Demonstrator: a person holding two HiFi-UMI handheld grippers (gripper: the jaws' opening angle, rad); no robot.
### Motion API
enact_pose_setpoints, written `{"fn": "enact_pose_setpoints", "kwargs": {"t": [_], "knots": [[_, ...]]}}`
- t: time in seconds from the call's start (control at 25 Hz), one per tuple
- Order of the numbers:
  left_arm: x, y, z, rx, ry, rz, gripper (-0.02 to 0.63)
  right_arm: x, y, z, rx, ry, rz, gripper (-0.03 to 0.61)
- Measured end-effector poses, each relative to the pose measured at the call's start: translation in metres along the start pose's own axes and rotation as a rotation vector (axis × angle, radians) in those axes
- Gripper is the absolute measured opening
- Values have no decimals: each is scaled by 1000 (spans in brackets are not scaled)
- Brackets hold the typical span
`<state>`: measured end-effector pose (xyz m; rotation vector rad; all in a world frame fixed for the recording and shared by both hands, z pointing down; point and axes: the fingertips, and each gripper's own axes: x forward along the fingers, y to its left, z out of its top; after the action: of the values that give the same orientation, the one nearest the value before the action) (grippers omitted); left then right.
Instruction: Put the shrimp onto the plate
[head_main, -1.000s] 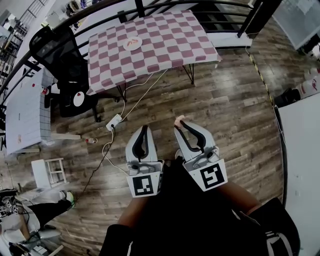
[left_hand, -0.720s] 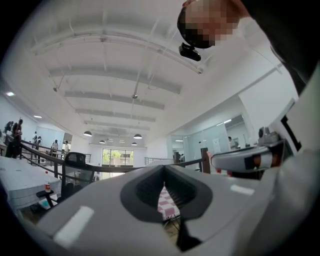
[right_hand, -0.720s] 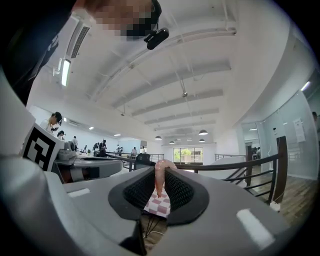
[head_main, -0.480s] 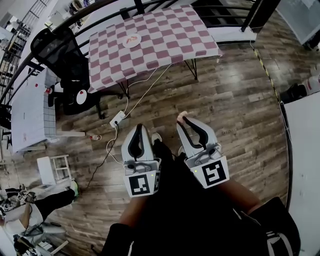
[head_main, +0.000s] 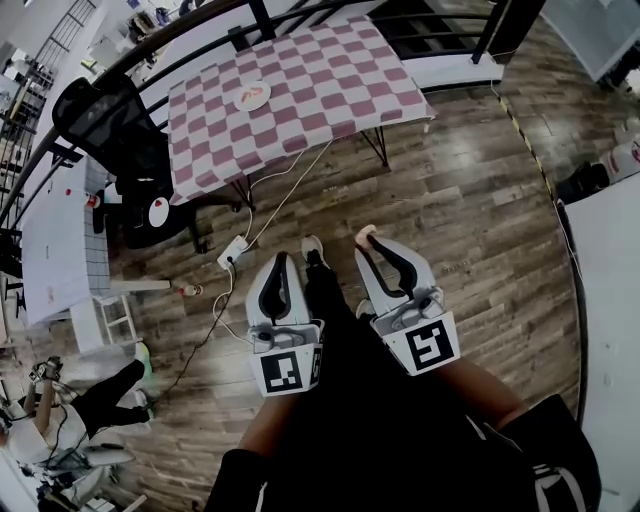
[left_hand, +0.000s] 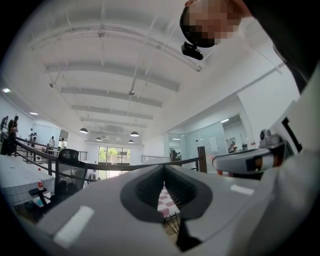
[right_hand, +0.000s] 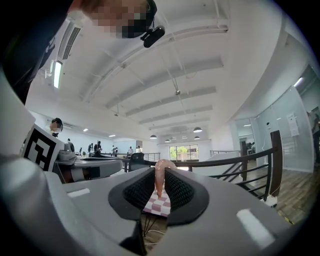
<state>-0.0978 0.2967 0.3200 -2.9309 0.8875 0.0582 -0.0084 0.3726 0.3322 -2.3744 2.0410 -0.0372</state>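
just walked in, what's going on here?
A person stands on the wood floor with a claw in each hand, some way back from the checkered table. The right claw is shut on a pink shrimp. The left claw is shut and empty. The plate sits on that table, and the shrimp is not on it yet.

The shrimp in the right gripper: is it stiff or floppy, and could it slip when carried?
Probably stiff: the shrimp curves up from the closed jaws of the right gripper without drooping. Likely light, since a narrow pinch holds it. It may slip, as its surface looks smooth.
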Motion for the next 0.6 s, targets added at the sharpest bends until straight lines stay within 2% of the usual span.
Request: {"fn": "enact_pose_setpoints", "kwargs": {"t": [0.36,0.6], "knots": [[47,28,-11,-33,1,-6,9,44,-20,-9,-19,34,-24,60],[94,76,-31,-72,31,22,9,109,-21,-24,-42,105,7,60]]}}
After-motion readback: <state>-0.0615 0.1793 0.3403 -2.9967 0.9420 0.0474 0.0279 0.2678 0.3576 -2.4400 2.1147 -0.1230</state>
